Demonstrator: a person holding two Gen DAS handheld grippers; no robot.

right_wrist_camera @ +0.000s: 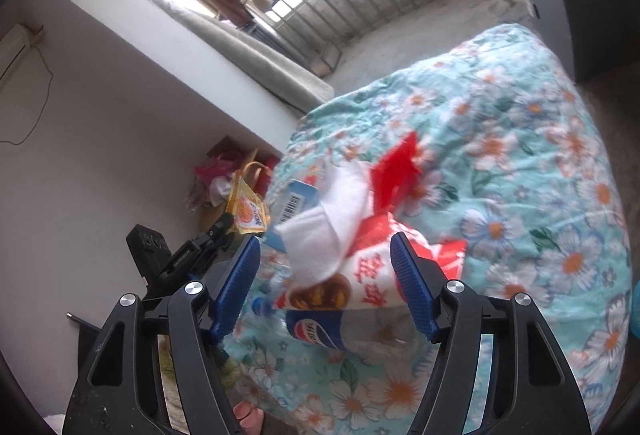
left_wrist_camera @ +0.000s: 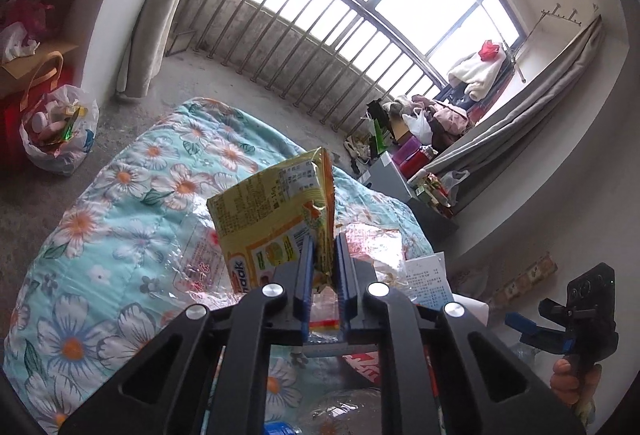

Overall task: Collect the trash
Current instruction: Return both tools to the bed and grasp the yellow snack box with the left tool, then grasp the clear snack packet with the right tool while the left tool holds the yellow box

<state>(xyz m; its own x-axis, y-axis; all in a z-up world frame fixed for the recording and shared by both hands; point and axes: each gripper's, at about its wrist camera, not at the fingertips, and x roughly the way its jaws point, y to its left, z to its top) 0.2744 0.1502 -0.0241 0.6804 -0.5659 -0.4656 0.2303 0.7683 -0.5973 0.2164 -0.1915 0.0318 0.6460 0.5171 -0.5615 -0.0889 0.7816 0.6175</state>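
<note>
My left gripper (left_wrist_camera: 322, 255) is shut on a yellow snack wrapper (left_wrist_camera: 272, 211) and holds it up above the flowered quilt (left_wrist_camera: 120, 203). The wrapper also shows in the right wrist view (right_wrist_camera: 248, 213), held by the left gripper (right_wrist_camera: 228, 225). My right gripper (right_wrist_camera: 326, 267) is open and empty, its fingers either side of a trash pile on the quilt (right_wrist_camera: 520, 155): a white tissue (right_wrist_camera: 332, 231), a red-and-white snack bag (right_wrist_camera: 360, 275), a red wrapper (right_wrist_camera: 394, 171) and a Pepsi bottle (right_wrist_camera: 320, 331). The right gripper (left_wrist_camera: 520, 327) shows at the lower right of the left wrist view.
A clear crinkled wrapper (left_wrist_camera: 192, 255) and a paper receipt (left_wrist_camera: 428, 279) lie on the quilt. A white plastic bag full of trash (left_wrist_camera: 60, 131) stands on the floor at the left. A grey cabinet (left_wrist_camera: 396, 179) with clutter stands by the barred window (left_wrist_camera: 320, 27).
</note>
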